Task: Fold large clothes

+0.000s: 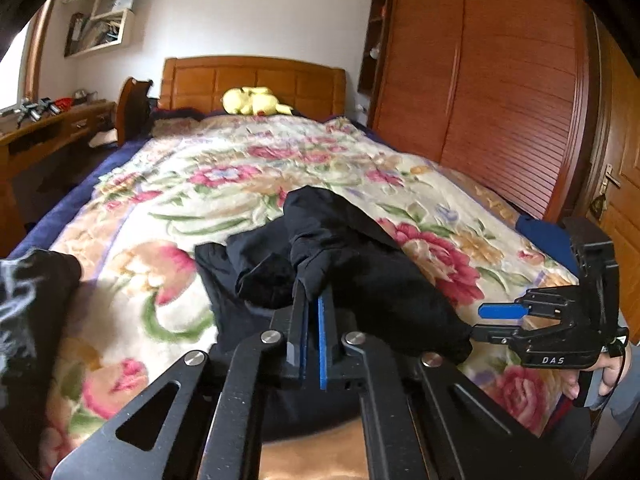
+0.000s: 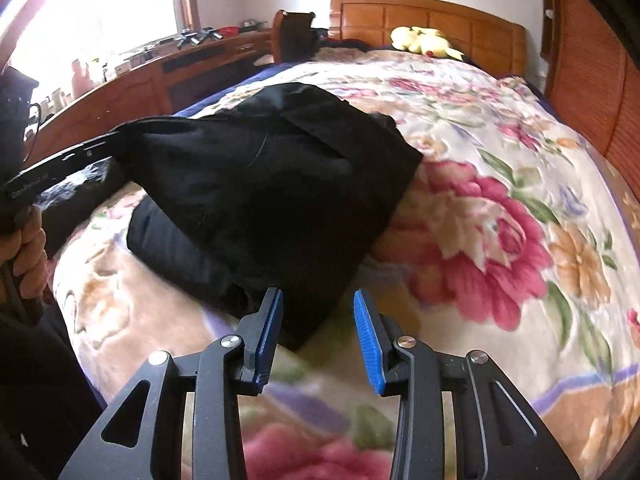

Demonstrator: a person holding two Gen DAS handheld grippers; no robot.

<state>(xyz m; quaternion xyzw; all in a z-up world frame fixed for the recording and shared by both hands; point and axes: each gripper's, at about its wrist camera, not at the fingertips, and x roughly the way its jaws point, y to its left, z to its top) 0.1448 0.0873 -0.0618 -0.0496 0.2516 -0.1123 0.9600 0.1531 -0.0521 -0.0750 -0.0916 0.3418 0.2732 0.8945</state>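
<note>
The black garment (image 1: 344, 240) lies bunched on the floral blanket (image 1: 224, 176) near the foot of the bed, its long axis running roughly from the near edge toward the wooden headboard (image 1: 256, 80); one raised fold is pinched in the left gripper (image 1: 314, 300), whose blue pads are pressed together on the cloth; the right gripper (image 2: 318, 312) hangs just over the garment's near corner, its jaws spread and gripping nothing; a yellow plush toy (image 1: 252, 101) rests by the headboard; a wall shelf (image 1: 104, 20) holds blurred items.
</note>
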